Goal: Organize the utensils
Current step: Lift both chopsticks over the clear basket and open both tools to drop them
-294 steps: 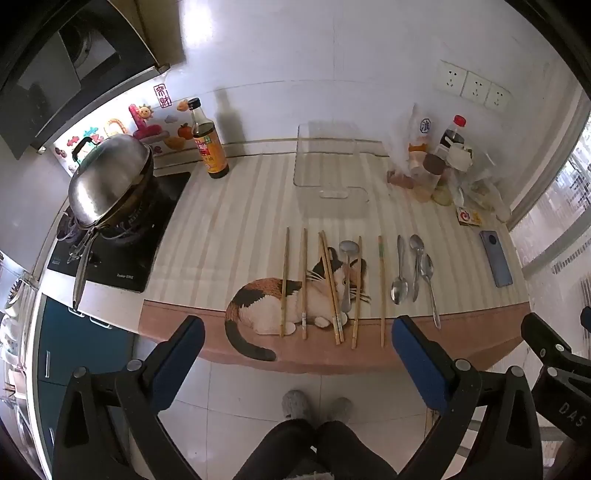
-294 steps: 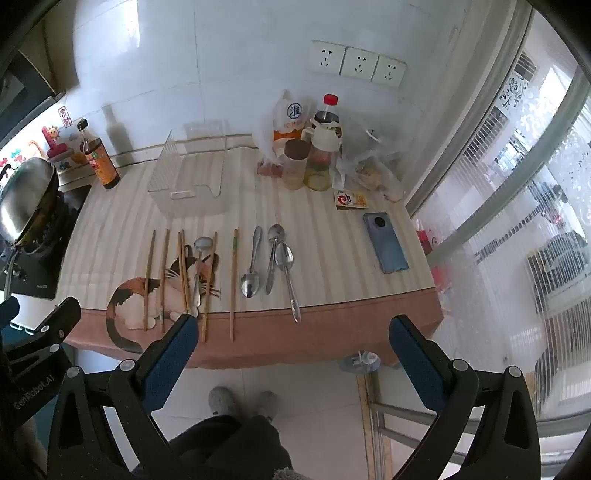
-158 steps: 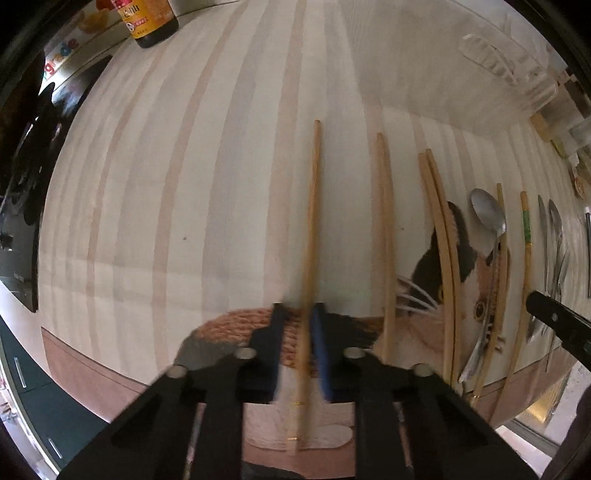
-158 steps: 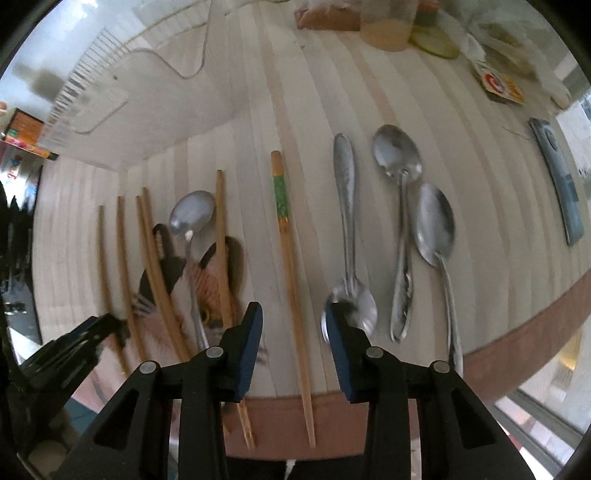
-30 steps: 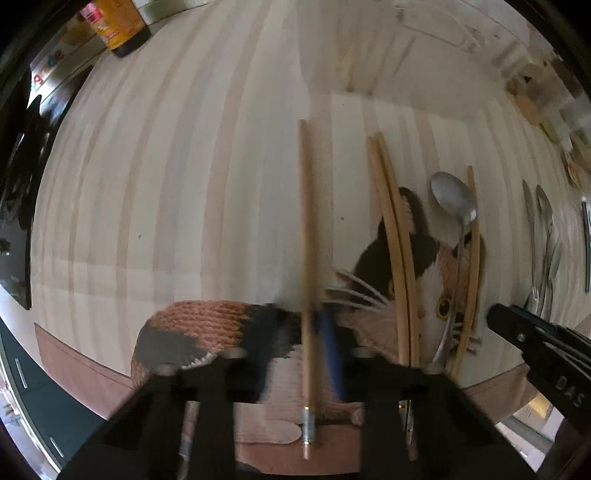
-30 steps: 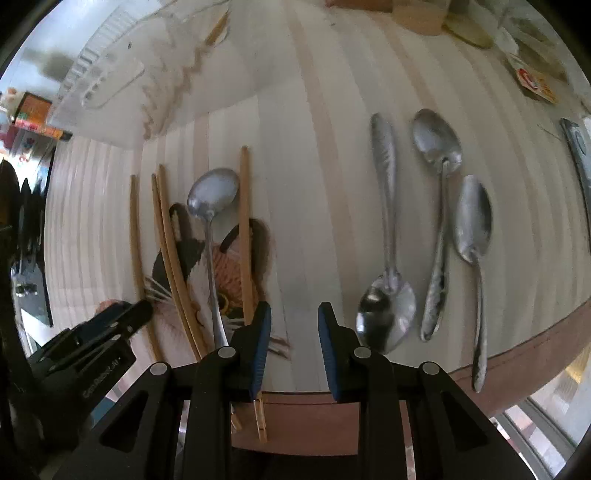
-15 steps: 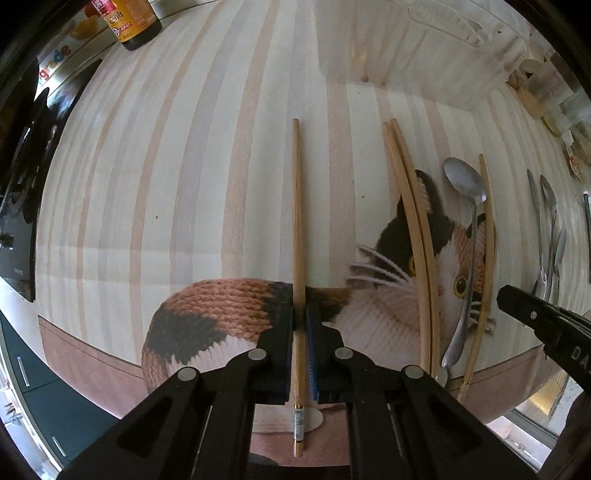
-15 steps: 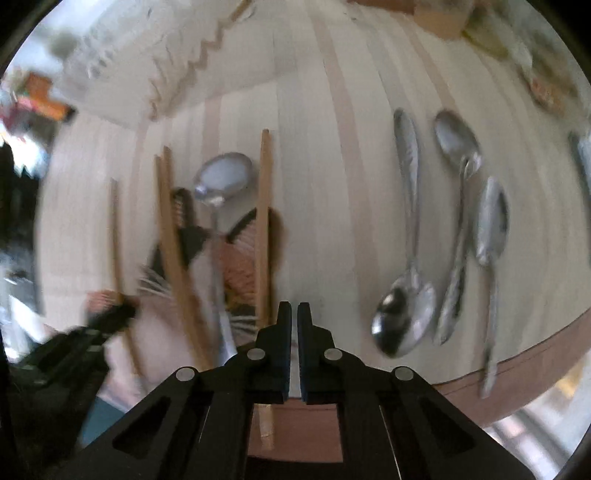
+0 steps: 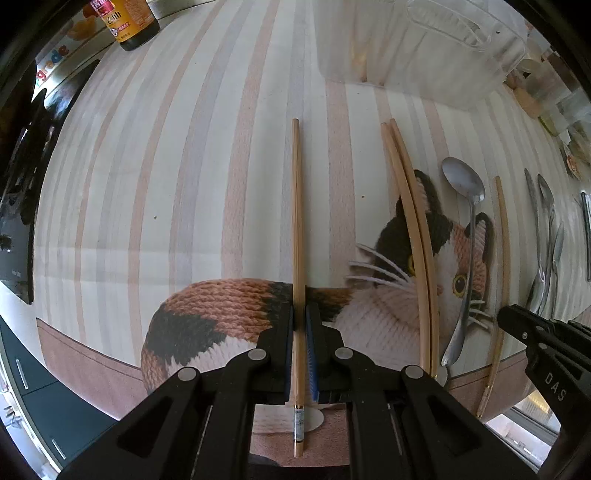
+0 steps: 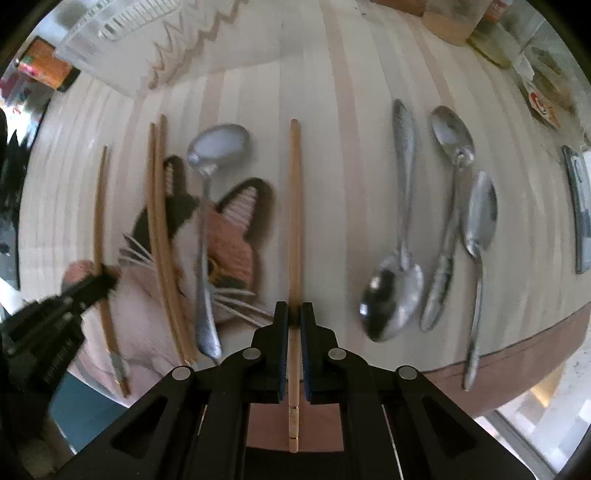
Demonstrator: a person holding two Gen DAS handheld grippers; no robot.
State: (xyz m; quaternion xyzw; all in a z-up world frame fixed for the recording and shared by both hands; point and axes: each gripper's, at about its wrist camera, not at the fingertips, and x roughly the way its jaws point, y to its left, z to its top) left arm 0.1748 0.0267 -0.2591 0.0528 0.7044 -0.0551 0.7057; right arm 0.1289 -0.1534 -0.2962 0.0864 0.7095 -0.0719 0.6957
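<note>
My left gripper [image 9: 299, 318] is shut on a wooden chopstick [image 9: 296, 221] lying over the cat picture on the striped mat. My right gripper [image 10: 293, 314] is shut on another wooden chopstick [image 10: 294, 206]. A pair of chopsticks [image 9: 410, 221] lies between them, also seen in the right wrist view [image 10: 159, 206], beside a spoon [image 10: 212, 162]. Three more spoons [image 10: 402, 221] lie to the right. A clear plastic bin [image 9: 417, 48] stands at the back with chopsticks inside.
A sauce bottle [image 9: 125, 22] stands at the back left by the stove. A phone [image 10: 581, 206] lies at the far right. Jars and bags [image 10: 480, 26] crowd the back right. The mat's front edge [image 10: 535, 347] overhangs the counter.
The right gripper has come down around its chopstick and closed on it. The left gripper stays shut on its chopstick and has moved slightly forward.
</note>
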